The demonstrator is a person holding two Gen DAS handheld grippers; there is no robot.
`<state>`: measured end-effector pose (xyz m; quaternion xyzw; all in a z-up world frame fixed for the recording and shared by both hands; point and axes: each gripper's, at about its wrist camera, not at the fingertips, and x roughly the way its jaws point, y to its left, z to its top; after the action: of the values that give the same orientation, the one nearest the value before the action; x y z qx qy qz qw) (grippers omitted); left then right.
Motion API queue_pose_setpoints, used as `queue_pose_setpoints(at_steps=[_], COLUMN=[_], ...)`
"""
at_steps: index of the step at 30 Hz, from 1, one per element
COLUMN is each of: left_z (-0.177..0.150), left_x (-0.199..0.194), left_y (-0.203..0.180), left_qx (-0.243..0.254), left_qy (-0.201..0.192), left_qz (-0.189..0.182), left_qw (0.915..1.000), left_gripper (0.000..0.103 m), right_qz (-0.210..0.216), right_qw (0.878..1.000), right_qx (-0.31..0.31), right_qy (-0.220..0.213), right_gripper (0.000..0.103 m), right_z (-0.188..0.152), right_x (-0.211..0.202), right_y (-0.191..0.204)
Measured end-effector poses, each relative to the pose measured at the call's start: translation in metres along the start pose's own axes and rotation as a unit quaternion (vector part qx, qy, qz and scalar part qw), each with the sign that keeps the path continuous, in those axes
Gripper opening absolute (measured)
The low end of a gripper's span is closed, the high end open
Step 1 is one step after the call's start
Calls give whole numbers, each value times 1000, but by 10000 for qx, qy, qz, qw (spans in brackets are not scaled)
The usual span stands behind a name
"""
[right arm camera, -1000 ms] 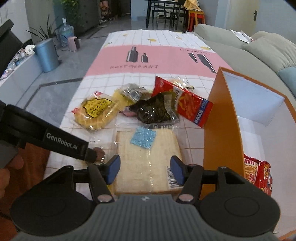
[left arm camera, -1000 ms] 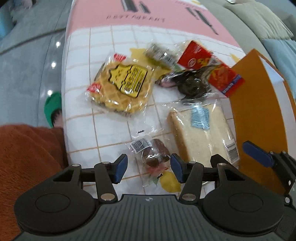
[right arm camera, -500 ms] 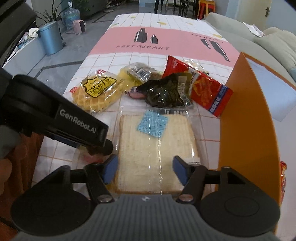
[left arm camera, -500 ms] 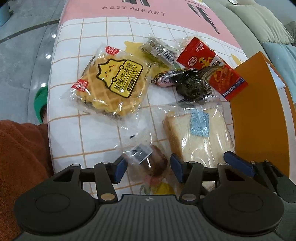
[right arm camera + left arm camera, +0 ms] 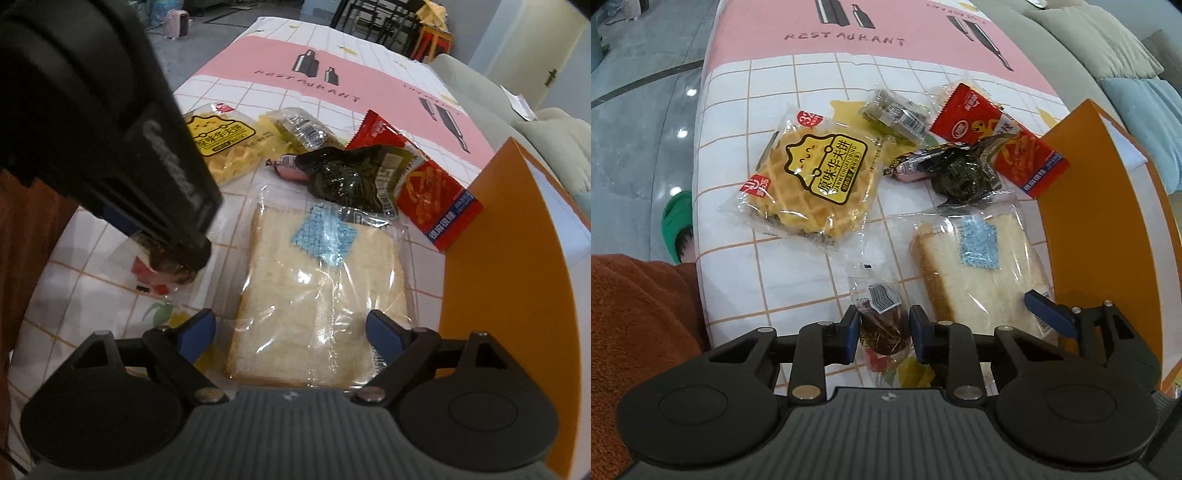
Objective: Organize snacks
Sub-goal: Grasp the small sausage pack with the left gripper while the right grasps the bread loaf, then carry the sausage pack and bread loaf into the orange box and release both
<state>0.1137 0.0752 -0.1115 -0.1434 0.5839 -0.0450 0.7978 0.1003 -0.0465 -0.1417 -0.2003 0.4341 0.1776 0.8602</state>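
My left gripper (image 5: 882, 334) has its jaws close on both sides of a small brown cake in a clear wrapper (image 5: 882, 321) on the table; in the right wrist view it comes down over that cake (image 5: 173, 271). My right gripper (image 5: 290, 332) is open, its jaws straddling the near end of a wrapped white bread loaf (image 5: 321, 291), also seen in the left wrist view (image 5: 979, 273). A waffle pack (image 5: 816, 184), a dark green pack (image 5: 956, 175), a red snack bag (image 5: 1001, 144) and a small foil pack (image 5: 894, 114) lie farther back.
An orange box (image 5: 506, 266) stands at the right, its wall right beside the bread (image 5: 1104, 229). The tablecloth (image 5: 798, 92) is white-tiled with a pink band. The table's left edge drops to a grey floor (image 5: 639, 122). A sofa (image 5: 1089, 48) lies behind right.
My left gripper has moved forward and down over the brown cake and its jaws have narrowed around it. My right gripper has lowered toward the bread and its jaws have opened wider.
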Motion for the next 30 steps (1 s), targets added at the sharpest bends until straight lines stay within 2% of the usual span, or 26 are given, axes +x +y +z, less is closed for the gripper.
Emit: queue_pose_setpoints(at_steps=[9, 12, 14, 17, 22, 30], left_z=[-1, -3, -4, -6, -9, -13], left_x=[-3, -5, -8, -12, -21, -39], left_y=[-1, 0, 0, 0, -3, -11], left_qx=[65, 67, 71, 70, 100, 202], left_qy=[-38, -42, -65, -106, -196, -350], left_qz=[17, 38, 64, 65, 32, -8], left_qw=[10000, 10000, 9999, 9999, 9998, 9992], left_gripper=[32, 31, 32, 31, 32, 32], right_qz=[-102, -98, -98, -56, -52, 136], right_qw=[9995, 9989, 9988, 9991, 9994, 9963], right_qx=[-300, -449, -478, -399, -83, 730], right_qy=[18, -16, -65, -143, -319, -434], right_gripper=[68, 53, 38, 26, 16, 9], right_z=[2, 3, 4, 6, 12, 20], right_x=[-4, -8, -13, -23, -43, -65], right_y=[5, 10, 11, 8, -4, -34])
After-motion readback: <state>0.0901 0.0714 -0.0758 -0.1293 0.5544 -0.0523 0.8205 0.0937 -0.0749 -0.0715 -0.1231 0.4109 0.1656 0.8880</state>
